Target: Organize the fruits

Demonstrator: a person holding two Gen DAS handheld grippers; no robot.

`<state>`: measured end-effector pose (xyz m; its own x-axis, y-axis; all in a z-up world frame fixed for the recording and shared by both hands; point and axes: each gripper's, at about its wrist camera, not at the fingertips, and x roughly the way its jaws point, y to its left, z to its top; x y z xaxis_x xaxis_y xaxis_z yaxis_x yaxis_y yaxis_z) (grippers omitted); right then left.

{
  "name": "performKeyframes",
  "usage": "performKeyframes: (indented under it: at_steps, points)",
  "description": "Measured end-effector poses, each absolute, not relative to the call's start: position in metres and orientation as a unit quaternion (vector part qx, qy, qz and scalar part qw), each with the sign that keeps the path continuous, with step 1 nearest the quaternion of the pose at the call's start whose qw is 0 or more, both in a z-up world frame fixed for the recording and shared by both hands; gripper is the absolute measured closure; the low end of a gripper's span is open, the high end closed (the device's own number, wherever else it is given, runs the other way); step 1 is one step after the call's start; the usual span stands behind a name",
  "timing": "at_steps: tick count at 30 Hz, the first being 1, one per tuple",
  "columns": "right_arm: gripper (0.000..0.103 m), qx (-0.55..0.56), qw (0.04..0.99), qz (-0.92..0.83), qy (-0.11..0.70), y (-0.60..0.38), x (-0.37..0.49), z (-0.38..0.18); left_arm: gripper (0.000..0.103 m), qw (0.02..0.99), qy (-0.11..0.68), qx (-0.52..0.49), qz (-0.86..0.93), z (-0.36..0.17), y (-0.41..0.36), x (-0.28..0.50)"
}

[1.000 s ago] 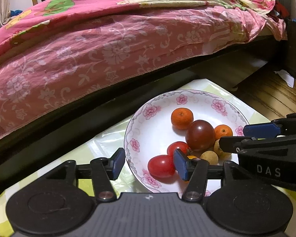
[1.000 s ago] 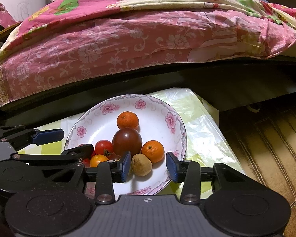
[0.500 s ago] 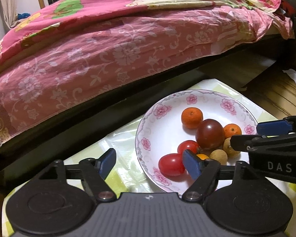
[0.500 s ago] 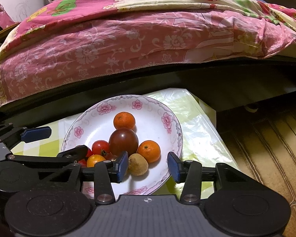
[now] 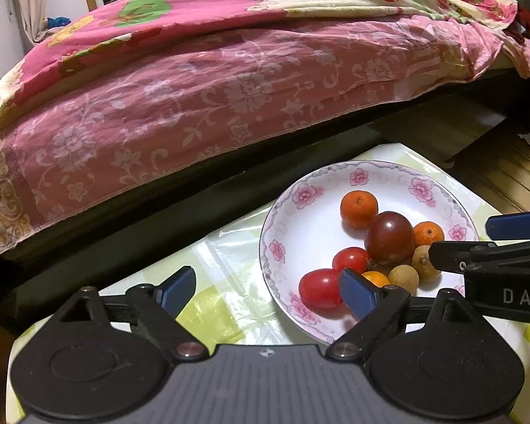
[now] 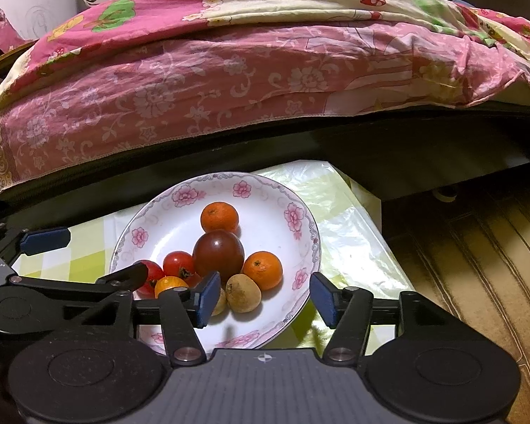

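Observation:
A white flowered plate (image 5: pixel 300 212) (image 6: pixel 166 219) on the table holds several fruits: two oranges (image 5: pixel 358 209) (image 6: pixel 219 217), a dark red-brown tomato (image 5: pixel 389 236) (image 6: pixel 218 254), red tomatoes (image 5: pixel 319 288) (image 6: pixel 178 264) and brown longans (image 5: pixel 403 277) (image 6: pixel 243 292). My left gripper (image 5: pixel 268 291) is open and empty, at the plate's left near edge. My right gripper (image 6: pixel 263 300) is open and empty, over the plate's right near edge, with a longan between its fingers' line of view.
The table has a yellow-green checked cloth under clear plastic (image 5: pixel 226 258) (image 6: pixel 346 233). A bed with a pink floral cover (image 5: pixel 212 88) (image 6: pixel 229 77) stands close behind. Wooden floor (image 6: pixel 476 265) lies to the right.
Both grippers have opened wider and drawn back a little from the plate. The left one shifted leftward. The fruits have not moved.

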<state>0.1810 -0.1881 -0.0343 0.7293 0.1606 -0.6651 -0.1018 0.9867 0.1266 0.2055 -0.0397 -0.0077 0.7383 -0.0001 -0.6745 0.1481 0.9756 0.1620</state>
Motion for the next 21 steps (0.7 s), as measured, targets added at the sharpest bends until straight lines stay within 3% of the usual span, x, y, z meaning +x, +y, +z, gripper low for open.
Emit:
performKeyframes:
  at_steps: [9, 21]
  points:
    - [0.037, 0.033, 0.93, 0.063, 0.36, -0.186, 0.175, -0.034, 0.006, 0.925, 0.361, 0.111, -0.032, -0.005, -0.039, 0.198]
    - [0.034, 0.029, 0.932, 0.062, 0.355, -0.185, 0.16, -0.029, 0.006, 0.927, 0.36, 0.097, -0.03, 0.002, -0.032, 0.181]
